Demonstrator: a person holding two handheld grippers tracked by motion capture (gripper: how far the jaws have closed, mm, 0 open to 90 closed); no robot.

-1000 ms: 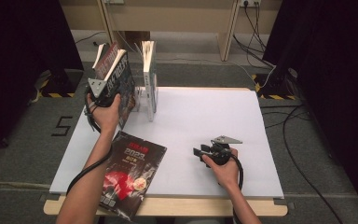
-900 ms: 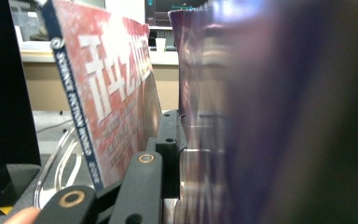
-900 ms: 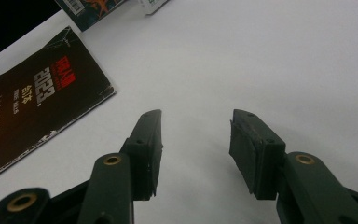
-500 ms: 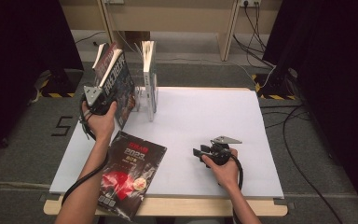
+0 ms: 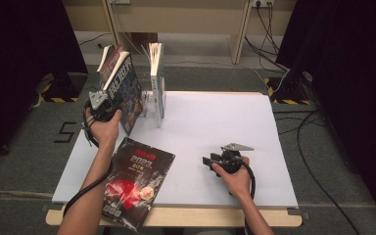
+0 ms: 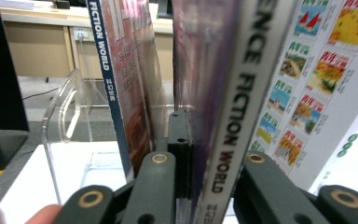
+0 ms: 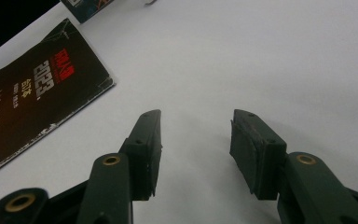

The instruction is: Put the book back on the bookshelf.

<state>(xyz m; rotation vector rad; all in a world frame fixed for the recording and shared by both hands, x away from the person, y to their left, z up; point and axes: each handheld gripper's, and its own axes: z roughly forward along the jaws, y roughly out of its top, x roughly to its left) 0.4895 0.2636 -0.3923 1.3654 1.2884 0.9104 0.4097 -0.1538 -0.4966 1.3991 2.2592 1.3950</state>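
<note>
White surface (image 5: 210, 132) wide below, the "Science Fiction World" magazine (image 5: 127, 90) stands tilted at the clear rack (image 5: 149, 100), left hand-held gripper (image 5: 108, 104) just closing, clamped on its spine, while right hand-held gripper (image 5: 215, 160) rests agape, holding nothing.

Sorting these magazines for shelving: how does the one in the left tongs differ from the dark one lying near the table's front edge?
The magazine in the left tongs stands upright, clamped at its spine; the dark 2023 magazine lies flat, untouched. The held one stands by the clear acrylic stand; the flat one overhangs the table's front edge. Both have dark covers.
</note>
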